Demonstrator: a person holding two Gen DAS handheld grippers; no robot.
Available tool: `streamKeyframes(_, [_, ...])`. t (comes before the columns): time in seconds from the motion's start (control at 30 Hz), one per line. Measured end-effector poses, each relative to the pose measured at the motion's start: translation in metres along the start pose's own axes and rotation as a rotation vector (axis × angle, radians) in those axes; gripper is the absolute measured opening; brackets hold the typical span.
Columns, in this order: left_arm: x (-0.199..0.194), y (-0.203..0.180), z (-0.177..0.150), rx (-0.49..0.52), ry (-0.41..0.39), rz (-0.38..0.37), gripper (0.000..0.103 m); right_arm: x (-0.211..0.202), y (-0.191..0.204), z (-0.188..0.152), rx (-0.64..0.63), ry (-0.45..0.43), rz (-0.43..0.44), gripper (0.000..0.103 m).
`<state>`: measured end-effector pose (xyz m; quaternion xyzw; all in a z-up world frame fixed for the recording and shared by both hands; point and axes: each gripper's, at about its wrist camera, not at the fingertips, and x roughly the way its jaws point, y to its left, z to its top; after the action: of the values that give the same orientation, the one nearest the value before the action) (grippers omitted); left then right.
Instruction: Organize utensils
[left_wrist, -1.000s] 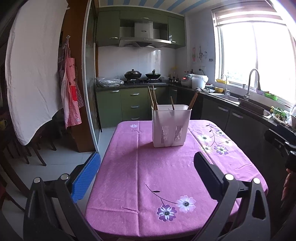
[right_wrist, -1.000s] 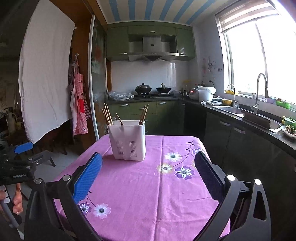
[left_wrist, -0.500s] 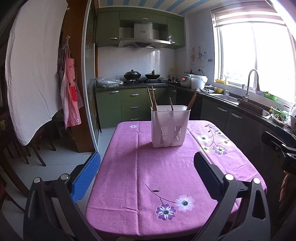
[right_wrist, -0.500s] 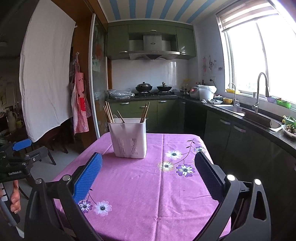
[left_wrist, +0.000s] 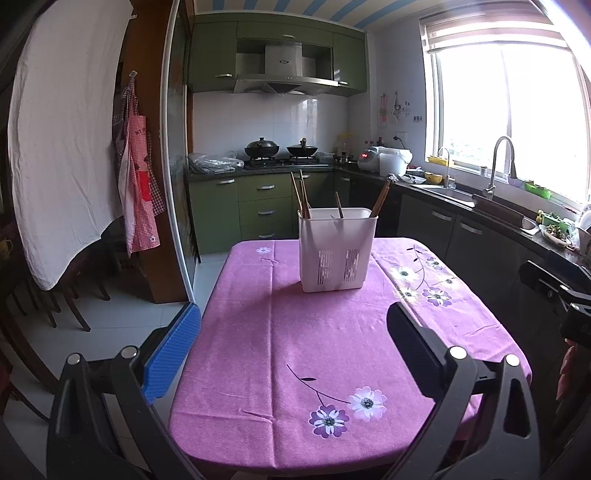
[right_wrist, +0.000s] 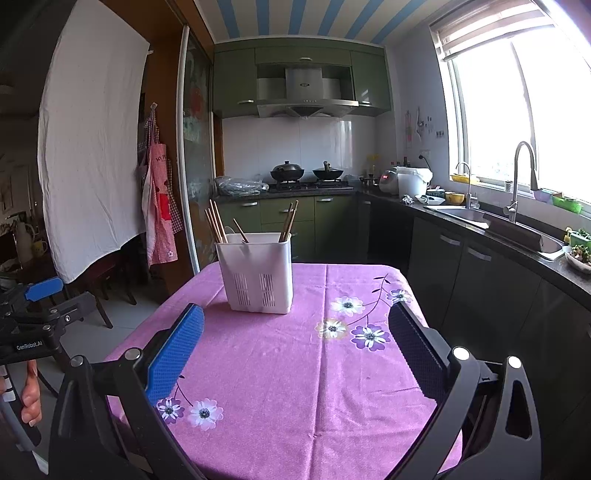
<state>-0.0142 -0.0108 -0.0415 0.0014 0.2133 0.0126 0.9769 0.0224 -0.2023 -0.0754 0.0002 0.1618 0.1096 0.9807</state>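
Both grippers are drifting back and rising slightly, so the white holder (left_wrist: 337, 251) is looking a little smaller; left gripper (left_wrist: 291, 354) and right gripper (right_wrist: 295, 354) are gaping wide, gripping nothing, well short of the holder, where chopsticks (right_wrist: 216, 221) are leaning; a careless reach is risking tipping it on the tablecloth (right_wrist: 295, 369)

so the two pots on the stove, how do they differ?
The left wok has a domed lid with a knob, while the right wok shows no dome, only an upright handle or knob above its rim. The left one looks slightly taller, the right one flatter. Both are dark, sit side by side on the gas hob, apart, under the range hood.
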Motion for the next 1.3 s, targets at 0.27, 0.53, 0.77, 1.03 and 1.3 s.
streamKeyframes(0.27, [0.0009,-0.0023,-0.0019,0.002,0.001,-0.002,0.096,0.0022,0.0005,-0.0001,0.001,0.003,0.000,0.098])
streamKeyframes(0.53, [0.0012,-0.0024,-0.0019,0.001,0.002,-0.002,0.096,0.0033,0.0010,-0.0017,0.002,0.006,0.005,0.098])
streamKeyframes(0.77, [0.0012,-0.0038,-0.0027,0.002,0.003,-0.002,0.096,0.0036,0.0010,-0.0020,0.002,0.006,0.005,0.098])
streamKeyframes(1.03, [0.0012,-0.0056,-0.0032,0.001,0.003,0.000,0.096,0.0046,0.0013,-0.0022,0.001,0.010,0.008,0.098])
streamKeyframes(1.3, [0.0013,-0.0047,-0.0026,0.000,0.004,-0.001,0.096,0.0050,0.0022,-0.0027,0.000,0.013,0.009,0.098])
